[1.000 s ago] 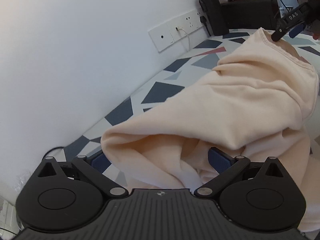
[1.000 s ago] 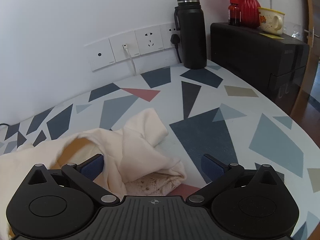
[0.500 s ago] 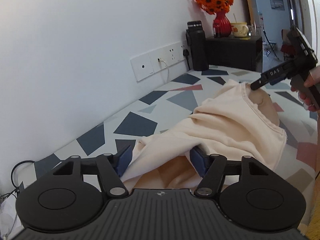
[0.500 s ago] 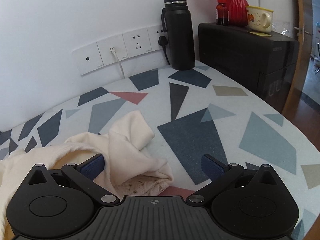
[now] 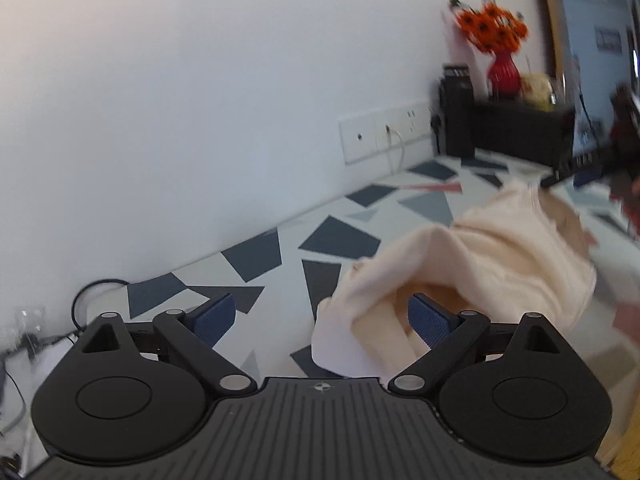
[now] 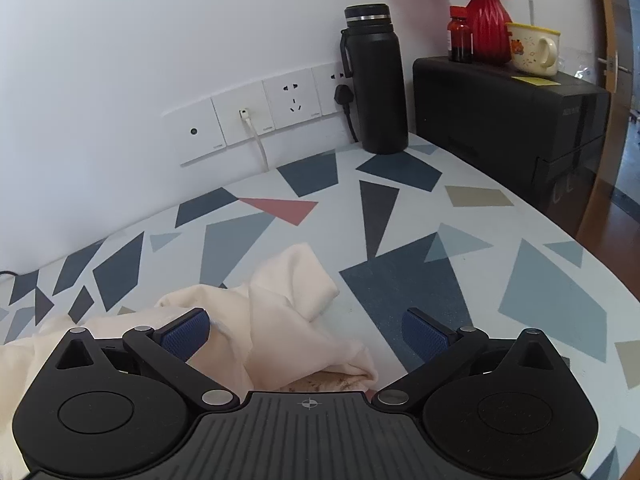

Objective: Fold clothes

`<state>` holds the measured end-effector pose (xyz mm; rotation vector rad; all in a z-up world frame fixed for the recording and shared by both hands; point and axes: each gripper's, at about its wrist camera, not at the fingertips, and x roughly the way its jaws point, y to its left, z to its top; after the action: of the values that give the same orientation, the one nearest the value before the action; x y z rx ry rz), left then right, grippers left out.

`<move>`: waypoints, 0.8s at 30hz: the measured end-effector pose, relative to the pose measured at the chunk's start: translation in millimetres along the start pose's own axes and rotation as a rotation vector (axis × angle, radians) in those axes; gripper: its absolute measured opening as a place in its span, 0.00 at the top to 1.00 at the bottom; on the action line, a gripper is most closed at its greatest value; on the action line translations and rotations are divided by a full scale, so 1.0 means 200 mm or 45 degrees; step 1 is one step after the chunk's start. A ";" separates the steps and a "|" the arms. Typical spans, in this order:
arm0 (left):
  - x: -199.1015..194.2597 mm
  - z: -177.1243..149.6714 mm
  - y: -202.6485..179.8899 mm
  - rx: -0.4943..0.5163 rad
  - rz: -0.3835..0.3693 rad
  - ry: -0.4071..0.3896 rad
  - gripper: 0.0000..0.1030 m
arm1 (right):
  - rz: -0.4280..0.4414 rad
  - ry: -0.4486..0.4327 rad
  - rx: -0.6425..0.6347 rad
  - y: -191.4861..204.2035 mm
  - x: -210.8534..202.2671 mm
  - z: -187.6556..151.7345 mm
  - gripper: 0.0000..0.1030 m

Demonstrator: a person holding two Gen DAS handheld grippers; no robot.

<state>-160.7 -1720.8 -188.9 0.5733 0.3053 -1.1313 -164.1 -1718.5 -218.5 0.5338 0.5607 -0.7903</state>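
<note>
A: Item one, nearest: left tool [image 5: 322,318]. State?

B: Jaws wide and opening. A fold of the cream garment [image 5: 472,264] sits between them toward the right pad; the left pad stands clear over bare worktop [image 5: 280,280]. Nothing is pinched.

A: Item two: right tool [image 6: 306,332].

B: Jaws wide. The garment [image 6: 280,320] lies bunched between them. The left pad is against the cloth or just beside it, I cannot tell which; the right pad is apart from it, over a dark blue patch.

A: Item three: the garment's place.

B: Crumpled on the patterned worktop [image 6: 400,208], running from one tool to the other, with one end poking out ahead of the right tool. The left view is blurred.

A: Item four, farther back.

B: Wall sockets [image 6: 256,116] with a white cable [image 6: 258,146] plugged in, then a black flask [image 6: 376,80] standing at the wall.

A: Item five, farthest.

B: A black box [image 6: 512,120] carrying a red vase [image 6: 486,28] of orange flowers, a small dark bottle [image 6: 460,40] and a cream mug [image 6: 532,48].
</note>
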 end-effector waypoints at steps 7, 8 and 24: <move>0.14 0.02 -0.21 0.171 0.091 0.012 0.08 | 0.000 0.015 -0.002 0.00 -0.02 -0.03 0.01; 0.16 0.02 -0.24 0.196 0.131 -0.005 0.08 | 0.001 0.017 0.006 -0.01 -0.02 -0.03 0.01; 0.25 0.14 -0.37 0.383 0.000 -0.064 0.96 | -0.030 0.022 0.060 -0.10 -0.09 -0.10 0.01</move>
<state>-209.9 -1797.1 -211.2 0.8082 0.0911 -1.1983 -195.7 -1708.7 -226.9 0.5791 0.5659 -0.8235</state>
